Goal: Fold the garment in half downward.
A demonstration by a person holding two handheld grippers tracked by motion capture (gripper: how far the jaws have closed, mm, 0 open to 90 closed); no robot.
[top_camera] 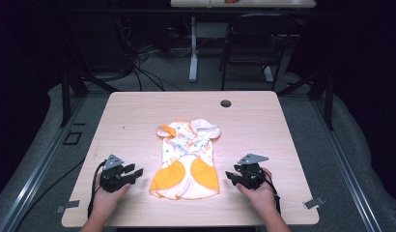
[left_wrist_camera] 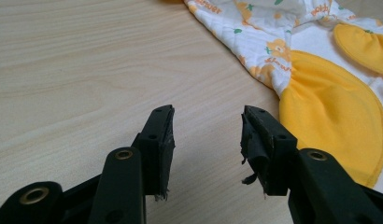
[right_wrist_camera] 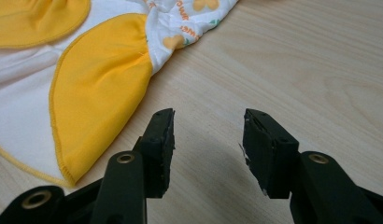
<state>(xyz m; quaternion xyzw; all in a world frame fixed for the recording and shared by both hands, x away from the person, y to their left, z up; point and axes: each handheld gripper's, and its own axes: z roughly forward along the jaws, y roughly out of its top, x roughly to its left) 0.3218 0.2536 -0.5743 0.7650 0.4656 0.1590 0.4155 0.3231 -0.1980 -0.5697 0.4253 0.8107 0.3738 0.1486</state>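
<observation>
A small baby garment (top_camera: 187, 159) lies flat in the middle of the wooden table (top_camera: 138, 111), white with orange print and two yellow-orange panels at its near end. My left gripper (top_camera: 135, 173) rests on the table just left of the garment's hem, open, nothing between its jaws (left_wrist_camera: 207, 135). The yellow panel (left_wrist_camera: 334, 116) lies to its right. My right gripper (top_camera: 230, 176) sits just right of the hem, also open and empty (right_wrist_camera: 208, 135). The other yellow panel (right_wrist_camera: 96, 93) lies to its left. Neither gripper touches the cloth.
A round cable hole (top_camera: 225, 103) sits near the table's far edge. A black chair (top_camera: 254, 43) and a white desk leg (top_camera: 193, 48) stand beyond the table, with cables on the floor. Metal clips (top_camera: 313, 203) sit at the near corners.
</observation>
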